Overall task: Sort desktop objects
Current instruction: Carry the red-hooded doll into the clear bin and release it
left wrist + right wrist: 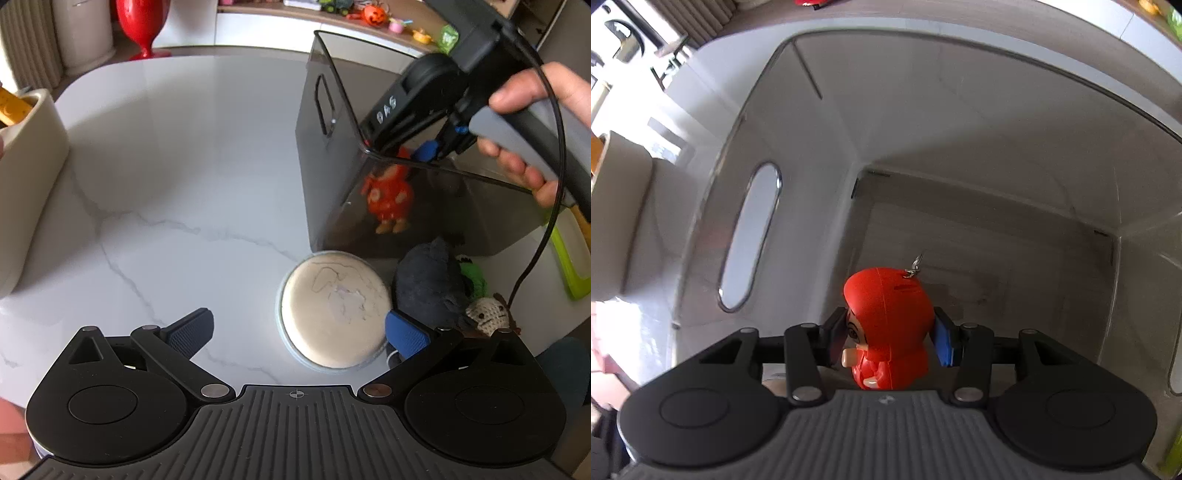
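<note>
The right gripper (pixel 892 341) pinches a red doll (pixel 888 328) inside the gray bin (pixel 960 147). The doll maybe hangs above the floor. The left gripper (pixel 301 338) is spread wide over a round pad (pixel 334 308).

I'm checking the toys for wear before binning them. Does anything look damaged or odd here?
Yes: the round cream disc on the white marble table has a pale, peeled-looking patch on top. The red hooded figurine in the right tool looks intact.
</note>
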Tool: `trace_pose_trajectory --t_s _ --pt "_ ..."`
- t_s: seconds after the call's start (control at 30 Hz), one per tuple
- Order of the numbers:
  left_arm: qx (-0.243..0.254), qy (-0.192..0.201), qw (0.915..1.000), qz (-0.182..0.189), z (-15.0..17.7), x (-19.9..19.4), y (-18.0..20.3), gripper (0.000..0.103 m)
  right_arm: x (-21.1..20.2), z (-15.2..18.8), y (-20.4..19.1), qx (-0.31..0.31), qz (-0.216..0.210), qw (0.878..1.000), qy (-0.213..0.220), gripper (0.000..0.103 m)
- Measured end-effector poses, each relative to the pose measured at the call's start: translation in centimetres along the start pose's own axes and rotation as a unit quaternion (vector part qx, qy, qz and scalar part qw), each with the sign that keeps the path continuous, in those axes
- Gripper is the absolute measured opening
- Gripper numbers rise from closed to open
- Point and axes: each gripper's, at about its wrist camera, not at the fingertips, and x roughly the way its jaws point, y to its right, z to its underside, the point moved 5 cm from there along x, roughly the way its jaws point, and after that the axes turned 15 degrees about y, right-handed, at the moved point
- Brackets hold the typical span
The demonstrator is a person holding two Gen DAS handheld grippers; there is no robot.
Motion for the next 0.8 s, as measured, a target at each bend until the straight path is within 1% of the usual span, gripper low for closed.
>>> trace_pose_trajectory --t_s 0.07,0.1,0.13,0.2,0.23,0.43,0.5,0.57,0.6,0.7,0.73,0.8 --pt "-0.009 0.003 0.9999 -0.004 0.1 0.4 -0.7 0.103 0.1 0.4 -0.4 -0.017 0.003 1.0 -0.01 0.051" --pt "-0.016 0.002 0.9998 -0.006 0.2 0.6 -1.0 0.103 -0.1 0.5 -0.4 -0.02 0.003 1.0 -0.005 0.051" --pt "-0.024 0.003 0.9997 -0.008 0.3 0.9 -1.4 0.103 -0.4 0.5 -0.4 -0.023 0.003 1.0 0.004 0.055" --pt "-0.036 0.005 0.9993 -0.006 0.4 1.4 -1.9 0.103 -0.7 0.7 -0.3 -0.027 0.0 1.0 0.007 0.063" --pt "-0.042 0.003 0.9991 -0.004 0.6 1.7 -2.1 0.103 -0.9 0.9 -0.2 -0.026 -0.004 1.0 0.01 0.063" --pt "-0.075 0.007 0.9964 0.04 0.7 2.8 -1.9 0.103 -2.8 1.7 1.5 -0.003 -0.021 0.999 0.034 0.063" --pt "-0.069 0.007 0.9968 0.04 0.5 2.7 -1.4 0.103 -4.1 1.9 2.4 0.015 -0.038 0.998 0.047 0.063" --pt "-0.049 0.014 0.9984 0.023 0.1 2.5 -0.9 0.103 -5.5 2.2 3.5 0.036 -0.055 0.996 0.062 0.063" --pt "-0.038 0.024 0.9989 0.012 -0.2 2.3 -0.6 0.103 -5.8 2.3 3.7 0.043 -0.065 0.994 0.074 0.063" --pt "-0.006 0.058 0.9982 -0.015 -0.7 2.1 0.2 0.103 -7.7 2.5 5.0 0.059 -0.083 0.987 0.121 0.064" --pt "0.0 0.064 0.9978 -0.019 -0.7 2.1 0.5 0.103 -8.7 2.9 5.6 0.063 -0.092 0.984 0.139 0.065" --pt "-0.001 0.06 0.998 -0.02 -0.7 2.5 0.9 0.103 -10.2 3.5 6.8 0.072 -0.108 0.977 0.169 0.065"
